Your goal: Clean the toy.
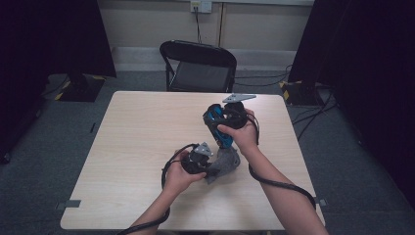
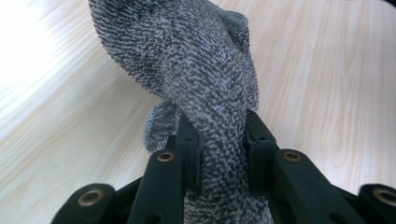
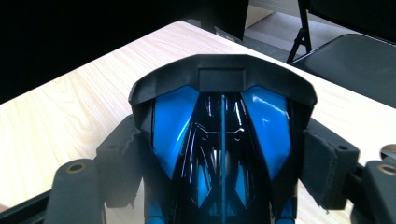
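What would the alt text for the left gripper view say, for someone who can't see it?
The left gripper has its two black jaws clamped on a twisted grey knitted cloth, which rises away from the camera. Behind it lies a pale wooden table.

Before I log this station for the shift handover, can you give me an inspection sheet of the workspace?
Surface: pale wood-grain table, bare apart from the work.
Job's things: mottled grey knitted cloth, one end on the table; glossy blue and black moulded plastic object, lifted off the table.
Clutter: nothing seen.
Grippers: left gripper shut on the cloth, fingers pinching it; right gripper shut on the blue and black object, fingers on its sides.
Cables: black cable trails from the right gripper; another loops by the left hand.
Surroundings: black folding chair behind the table, grey carpet, dark curtains, wall socket.
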`<control>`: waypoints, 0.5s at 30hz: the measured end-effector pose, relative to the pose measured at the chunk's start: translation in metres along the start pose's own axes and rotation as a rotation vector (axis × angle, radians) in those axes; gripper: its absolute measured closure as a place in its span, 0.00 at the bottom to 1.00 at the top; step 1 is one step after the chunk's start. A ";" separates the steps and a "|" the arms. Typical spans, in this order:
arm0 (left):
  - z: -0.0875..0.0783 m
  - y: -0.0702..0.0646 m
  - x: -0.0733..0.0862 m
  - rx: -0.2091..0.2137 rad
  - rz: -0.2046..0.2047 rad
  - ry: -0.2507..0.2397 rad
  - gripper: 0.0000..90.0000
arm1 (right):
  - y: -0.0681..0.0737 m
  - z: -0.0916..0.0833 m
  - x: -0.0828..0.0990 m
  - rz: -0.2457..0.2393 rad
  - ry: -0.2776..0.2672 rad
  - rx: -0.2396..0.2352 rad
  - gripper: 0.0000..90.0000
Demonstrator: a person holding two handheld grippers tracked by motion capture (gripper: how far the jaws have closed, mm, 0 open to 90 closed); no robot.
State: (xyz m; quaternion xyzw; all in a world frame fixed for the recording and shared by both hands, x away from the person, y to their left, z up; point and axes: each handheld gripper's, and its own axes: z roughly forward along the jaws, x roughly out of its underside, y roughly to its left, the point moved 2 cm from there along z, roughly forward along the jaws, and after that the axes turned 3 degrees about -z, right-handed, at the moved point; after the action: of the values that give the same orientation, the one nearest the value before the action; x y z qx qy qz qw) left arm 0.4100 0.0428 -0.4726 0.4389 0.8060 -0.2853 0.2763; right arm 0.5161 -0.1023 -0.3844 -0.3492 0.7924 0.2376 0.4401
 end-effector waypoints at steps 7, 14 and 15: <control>-0.023 0.018 0.014 -0.045 -0.038 -0.006 0.81 | -0.015 -0.011 0.006 0.011 0.008 0.035 0.29; -0.045 0.034 0.024 -0.098 -0.083 -0.035 0.81 | -0.028 -0.017 0.016 0.026 0.027 0.060 0.29; -0.048 0.037 0.025 -0.108 -0.087 -0.036 0.81 | -0.030 -0.018 0.018 0.024 0.028 0.061 0.29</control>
State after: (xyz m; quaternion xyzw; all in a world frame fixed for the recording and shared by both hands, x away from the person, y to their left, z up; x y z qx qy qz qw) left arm 0.4207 0.1069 -0.4654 0.3827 0.8334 -0.2611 0.3015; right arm 0.5223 -0.1403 -0.3931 -0.3296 0.8094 0.2137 0.4366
